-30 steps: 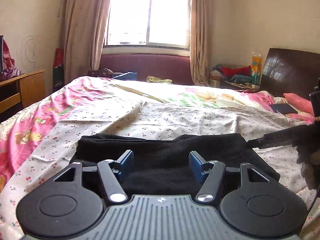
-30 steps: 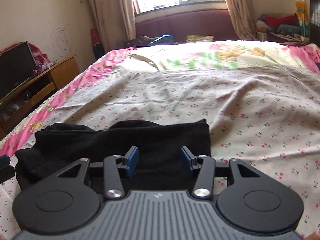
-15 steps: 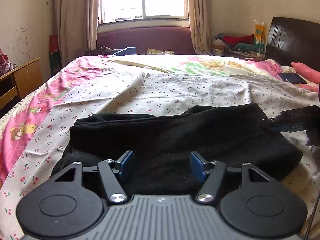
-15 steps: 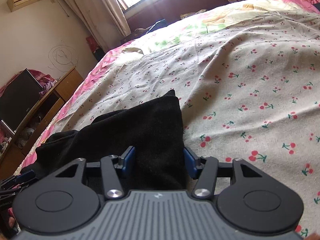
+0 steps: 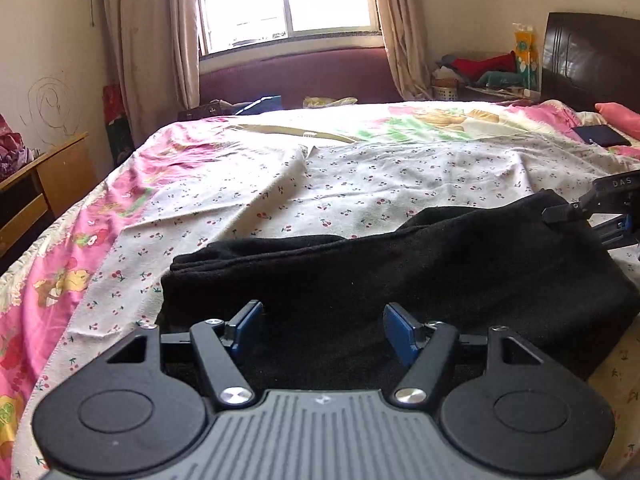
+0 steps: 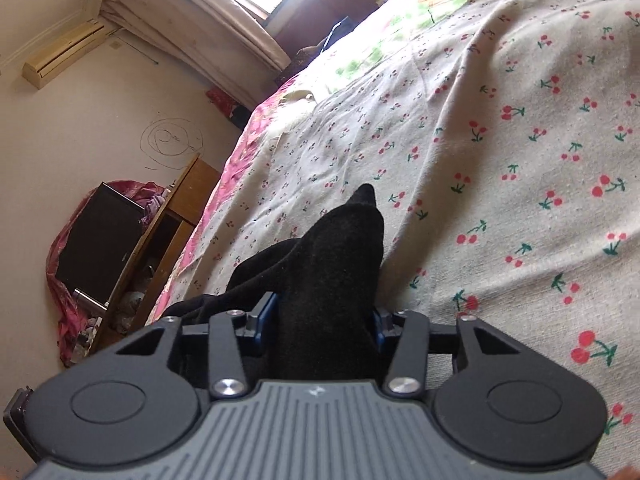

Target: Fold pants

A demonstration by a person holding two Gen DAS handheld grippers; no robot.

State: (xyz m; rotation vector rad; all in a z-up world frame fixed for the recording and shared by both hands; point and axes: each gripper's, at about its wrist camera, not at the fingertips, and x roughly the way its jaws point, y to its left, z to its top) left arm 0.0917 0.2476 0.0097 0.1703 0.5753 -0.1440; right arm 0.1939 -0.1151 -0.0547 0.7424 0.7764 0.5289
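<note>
Soft black fleece pants [image 5: 400, 280] bunched between closing right hand-held gripper [image 6: 324, 320]; left hand-held gripper [image 5: 322, 330] opening, empty, at 6 o'clock. Risk: one-sided grip skews fold.

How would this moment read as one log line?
step: fold pants | left tongs: opening over black pants, not gripping | right tongs: closing on bunched pants end | surface: cherry-print sheet

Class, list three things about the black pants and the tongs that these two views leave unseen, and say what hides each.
- Left wrist view: near edge of the black pants, hidden by the left tongs, whose jaws are opening.
- Right wrist view: whether the right tongs, closing, press the cloth; pants cover the pads.
- Left wrist view: the right tongs, cut off by the frame edge.
</note>
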